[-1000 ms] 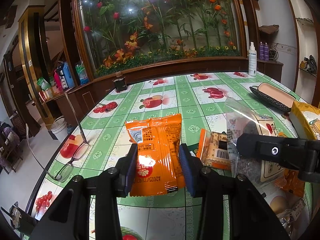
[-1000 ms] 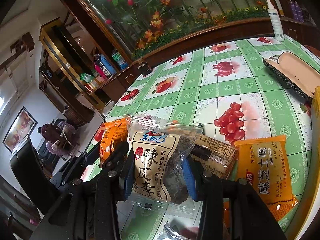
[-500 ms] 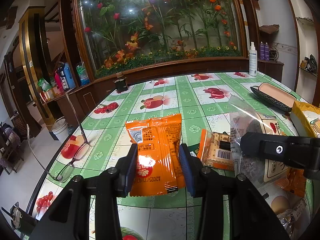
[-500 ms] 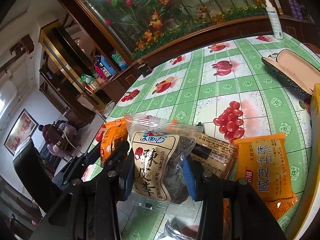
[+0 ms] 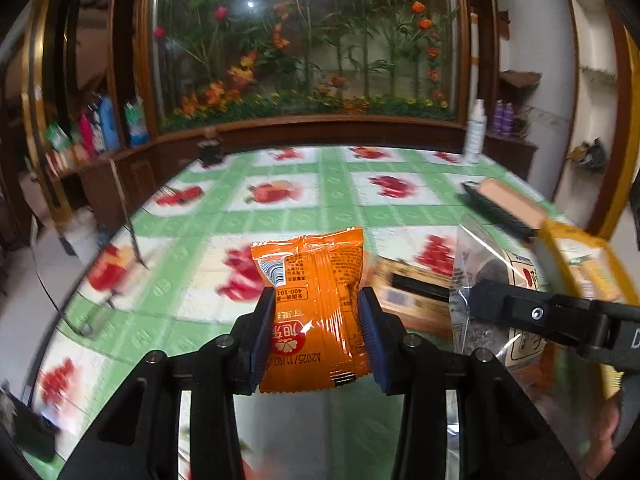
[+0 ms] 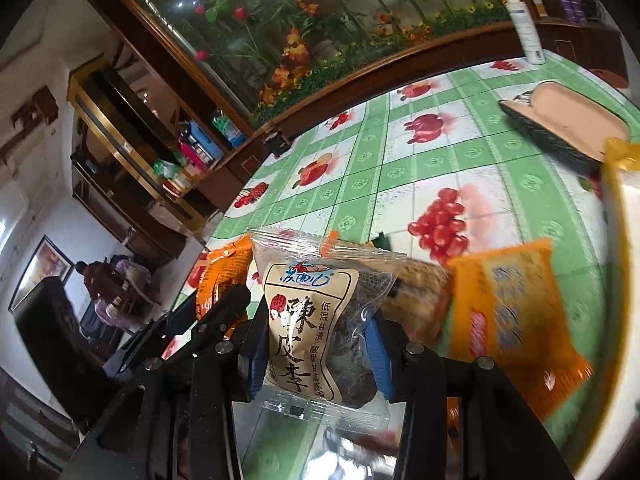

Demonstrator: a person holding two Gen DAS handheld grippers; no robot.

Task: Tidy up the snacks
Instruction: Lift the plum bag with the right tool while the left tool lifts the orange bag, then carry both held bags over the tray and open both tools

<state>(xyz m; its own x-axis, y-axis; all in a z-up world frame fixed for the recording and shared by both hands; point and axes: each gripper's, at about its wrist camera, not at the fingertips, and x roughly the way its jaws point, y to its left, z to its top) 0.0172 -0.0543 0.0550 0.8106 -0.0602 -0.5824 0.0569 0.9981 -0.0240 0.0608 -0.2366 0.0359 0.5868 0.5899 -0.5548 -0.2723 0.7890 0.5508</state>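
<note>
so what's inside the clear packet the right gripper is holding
The clear packet in the right gripper shows dark, wrinkled dried fruit through its clear side. A cream printed label covers the rest, so how much fruit is inside can't be seen.

Glossy orange foil packet [image 5: 316, 304], clear crinkly plastic bag [image 6: 320, 320], shiny tablecloth [image 6: 400, 176].

This looks like a lived-in home, likely a dining or living room. A table [image 5: 344, 204] wears a green checked oilcloth printed with fruit; behind it stands a wood-framed glass panel [image 5: 308, 40] of artificial flowers. Cluttered wooden shelves [image 6: 160, 148], a framed picture [image 6: 40, 268] and a seated person [image 6: 108, 284] fill the side.
</note>
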